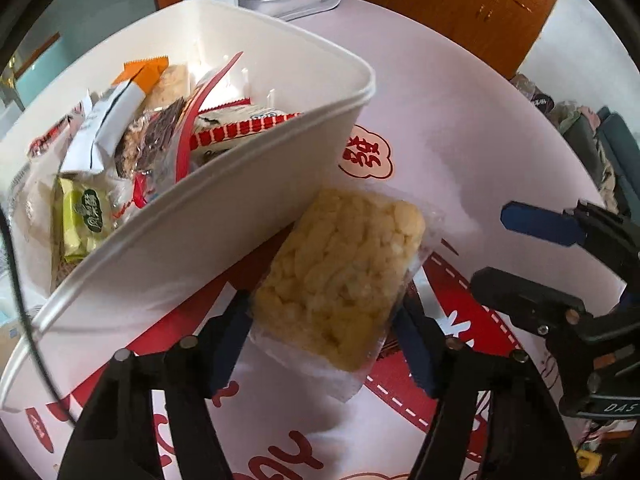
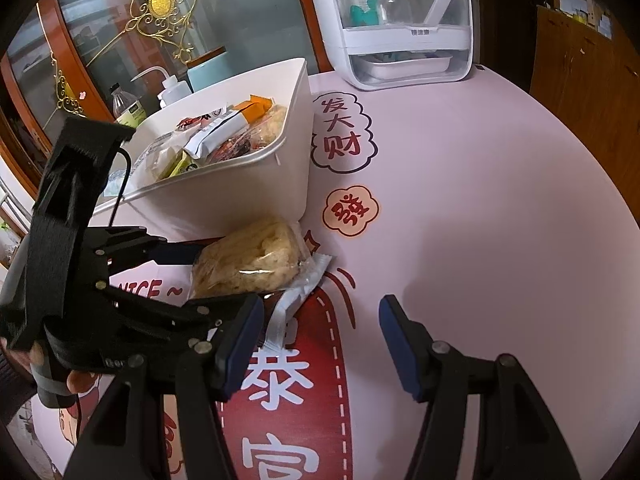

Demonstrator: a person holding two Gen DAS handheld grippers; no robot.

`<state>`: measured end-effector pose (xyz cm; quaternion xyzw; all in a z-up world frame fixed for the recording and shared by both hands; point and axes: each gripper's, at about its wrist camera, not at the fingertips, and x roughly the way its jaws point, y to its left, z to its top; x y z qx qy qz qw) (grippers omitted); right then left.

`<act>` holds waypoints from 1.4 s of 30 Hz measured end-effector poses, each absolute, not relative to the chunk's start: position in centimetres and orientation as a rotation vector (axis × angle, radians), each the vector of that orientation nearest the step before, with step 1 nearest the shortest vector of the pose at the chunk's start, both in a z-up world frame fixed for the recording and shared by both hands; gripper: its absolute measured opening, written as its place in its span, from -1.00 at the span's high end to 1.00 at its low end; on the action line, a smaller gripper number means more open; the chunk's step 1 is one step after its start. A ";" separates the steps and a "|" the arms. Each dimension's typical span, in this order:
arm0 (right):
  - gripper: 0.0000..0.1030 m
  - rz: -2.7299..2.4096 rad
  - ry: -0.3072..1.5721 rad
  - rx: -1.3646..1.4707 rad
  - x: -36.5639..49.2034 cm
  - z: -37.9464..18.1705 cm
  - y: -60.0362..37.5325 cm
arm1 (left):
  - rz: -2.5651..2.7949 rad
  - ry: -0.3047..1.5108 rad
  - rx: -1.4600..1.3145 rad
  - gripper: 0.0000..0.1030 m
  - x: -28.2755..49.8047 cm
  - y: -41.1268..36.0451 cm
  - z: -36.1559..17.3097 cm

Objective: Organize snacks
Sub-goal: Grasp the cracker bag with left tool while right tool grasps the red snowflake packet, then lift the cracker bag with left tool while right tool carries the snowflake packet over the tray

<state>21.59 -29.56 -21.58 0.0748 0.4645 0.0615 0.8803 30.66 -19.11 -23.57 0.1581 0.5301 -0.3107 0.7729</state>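
A puffed rice snack (image 1: pixel 340 268) in a clear wrapper sits against the outer wall of the white bin (image 1: pixel 224 220). My left gripper (image 1: pixel 324 332) is shut on it, a blue pad on each long side. In the right wrist view the same snack (image 2: pixel 248 256) sits between the left gripper's (image 2: pixel 224 280) fingers, beside the bin (image 2: pixel 296 152). The bin holds several wrapped snacks (image 1: pixel 120 136). My right gripper (image 2: pixel 320 344) stands open over the red banner on the tablecloth, nothing between its fingers. It also shows at the right of the left wrist view (image 1: pixel 492 246). A small white packet (image 2: pixel 292 304) lies on the cloth just past its left finger.
A white countertop appliance (image 2: pixel 404 24) holding bottles stands at the table's far edge. A squeeze bottle (image 2: pixel 172 88) and a capped bottle (image 2: pixel 128 108) stand behind the bin. A wooden cabinet (image 2: pixel 580 60) is at the far right. The round pink tablecloth (image 2: pixel 500 220) spreads to the right.
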 end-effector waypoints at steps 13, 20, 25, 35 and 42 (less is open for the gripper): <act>-0.18 0.159 1.022 0.178 22.9 -23.2 -27.7 | -0.499 1.151 0.227 -0.29 29.0 -13.1 -23.1; -0.21 0.154 1.042 0.176 24.0 -24.4 -25.8 | -0.428 1.165 0.133 -0.29 27.3 -9.9 -23.0; -0.21 0.105 1.042 0.099 24.4 -24.5 -24.2 | -0.413 1.174 0.078 -0.29 27.0 -8.5 -22.8; 0.25 0.078 1.028 -0.048 23.3 -24.7 -22.4 | -0.384 1.171 0.019 -0.29 26.6 -6.8 -22.5; 0.31 0.127 0.990 -0.041 21.8 -23.0 -21.9 | -0.361 1.129 -0.020 -0.29 25.9 -5.7 -20.2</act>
